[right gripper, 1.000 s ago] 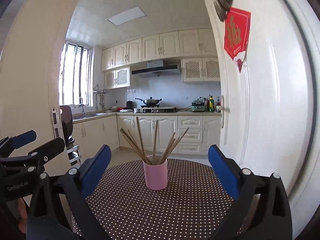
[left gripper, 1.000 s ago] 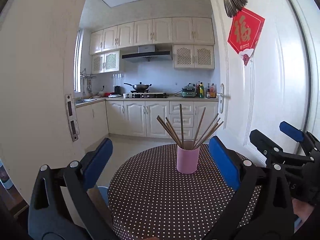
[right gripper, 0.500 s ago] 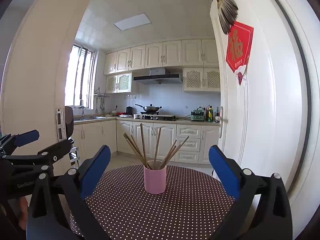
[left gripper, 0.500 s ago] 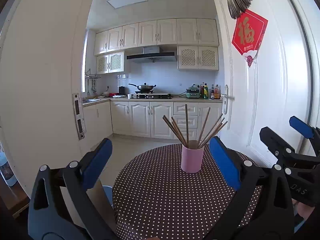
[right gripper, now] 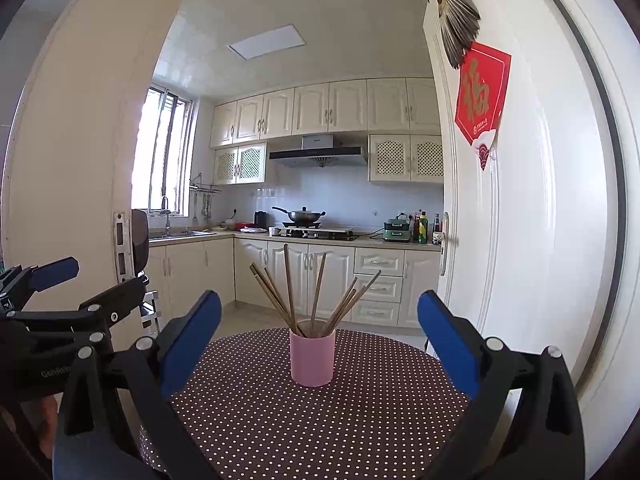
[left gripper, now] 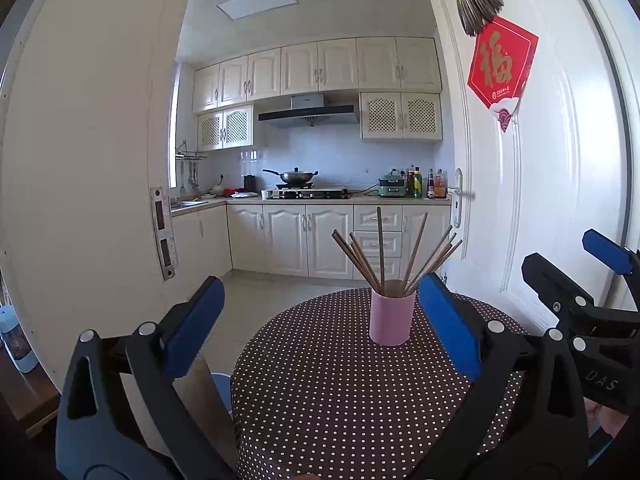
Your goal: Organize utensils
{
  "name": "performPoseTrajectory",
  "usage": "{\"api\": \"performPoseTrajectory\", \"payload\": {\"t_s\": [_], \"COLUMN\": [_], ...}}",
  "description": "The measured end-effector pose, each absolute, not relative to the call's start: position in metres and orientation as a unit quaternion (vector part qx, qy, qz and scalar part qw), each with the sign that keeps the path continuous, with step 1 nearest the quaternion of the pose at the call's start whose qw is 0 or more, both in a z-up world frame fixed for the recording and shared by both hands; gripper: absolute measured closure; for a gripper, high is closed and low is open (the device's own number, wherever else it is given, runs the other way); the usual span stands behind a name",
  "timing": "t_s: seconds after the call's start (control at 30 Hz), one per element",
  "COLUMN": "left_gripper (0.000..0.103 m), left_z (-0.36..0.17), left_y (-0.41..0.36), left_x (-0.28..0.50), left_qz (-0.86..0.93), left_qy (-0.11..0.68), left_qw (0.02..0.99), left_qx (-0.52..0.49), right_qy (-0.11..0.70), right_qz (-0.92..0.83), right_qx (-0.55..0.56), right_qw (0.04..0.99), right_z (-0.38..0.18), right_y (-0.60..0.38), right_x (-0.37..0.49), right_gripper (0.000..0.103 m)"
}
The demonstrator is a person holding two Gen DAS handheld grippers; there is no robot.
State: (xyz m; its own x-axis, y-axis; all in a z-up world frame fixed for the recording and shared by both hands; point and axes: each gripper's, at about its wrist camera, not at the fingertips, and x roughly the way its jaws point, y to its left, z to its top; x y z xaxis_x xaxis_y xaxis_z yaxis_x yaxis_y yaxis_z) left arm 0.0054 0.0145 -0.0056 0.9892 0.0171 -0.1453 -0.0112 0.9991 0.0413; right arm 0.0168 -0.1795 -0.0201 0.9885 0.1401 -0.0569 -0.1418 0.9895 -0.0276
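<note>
Chopsticks [right gripper: 304, 300] fan from the pink cup [right gripper: 312, 358] mid-table [right gripper: 360, 420], both claws apart.

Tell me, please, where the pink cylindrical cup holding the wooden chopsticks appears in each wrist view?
Left wrist view: the pink cylindrical cup stands right of centre, close by the gripper's right-hand blue pad.
Right wrist view: the cup stands at centre, midway between the blue pads.
Shared landmark: the red paper decoration on the white door, upper right.

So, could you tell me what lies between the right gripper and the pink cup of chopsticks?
Nothing but bare polka-dot tablecloth. The right wrist view shows the open right gripper facing the pink cup across an unobstructed stretch.
</note>
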Motion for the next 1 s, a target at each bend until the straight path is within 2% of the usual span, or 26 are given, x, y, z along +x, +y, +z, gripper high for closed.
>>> {"api": "performPoseTrajectory", "payload": {"t_s": [1.0], "left_gripper": [0.007], "left_z": [-0.0097], "left_y": [0.0098], "left_x": [0.0088], "left_qz": [0.016], "left_qy": [0.067], "left_qw": [0.997], "left_qx": [0.023], "right_qy": [0.030], "right_qz": [0.071], "right_qx": [-0.008], "right_qw": [0.997], "right_z": [-0.0242], "right_y": [-0.1825], "right_x": [0.0217], "right_gripper": [0.008]}}
